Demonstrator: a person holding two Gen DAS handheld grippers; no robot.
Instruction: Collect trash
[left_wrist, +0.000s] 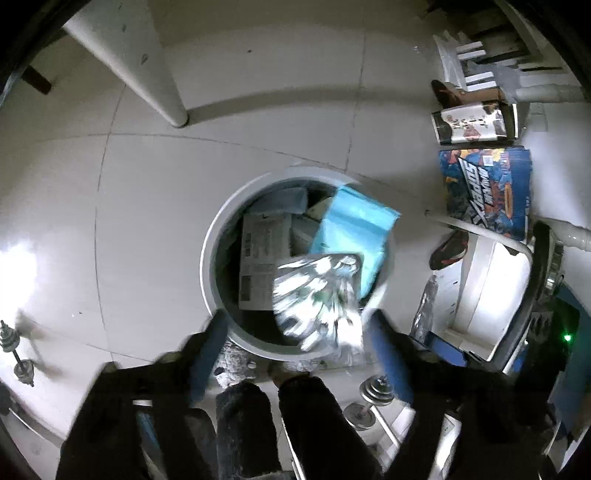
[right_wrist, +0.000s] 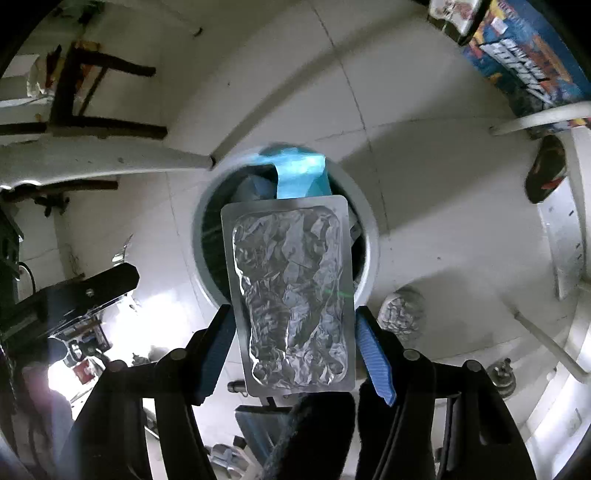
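Observation:
A round grey bin (left_wrist: 212, 258) stands on the pale tiled floor below both grippers. It holds printed cardboard (left_wrist: 262, 254), and a light blue sheet (left_wrist: 351, 229) lies across its right rim. My left gripper (left_wrist: 297, 321) is open wide over the near rim. A blurred, crinkled silver foil packet (left_wrist: 317, 299) shows between and ahead of its blue pads (left_wrist: 207, 354), which do not press on it. In the right wrist view my right gripper (right_wrist: 292, 310) is shut on a clear plastic blister tray (right_wrist: 291, 288), held by its long edges over the bin (right_wrist: 369, 254). The blue sheet (right_wrist: 299, 173) shows beyond it.
A white table leg (left_wrist: 147, 66) stands beyond the bin. A colourful printed box (left_wrist: 484, 188), a red and black shoe (left_wrist: 447, 251) and white pipes lie to the right. Small dumbbells (left_wrist: 369, 398) rest near the bin, as does a foil ball (right_wrist: 402, 310). Dark wooden furniture (right_wrist: 92, 92) is far left.

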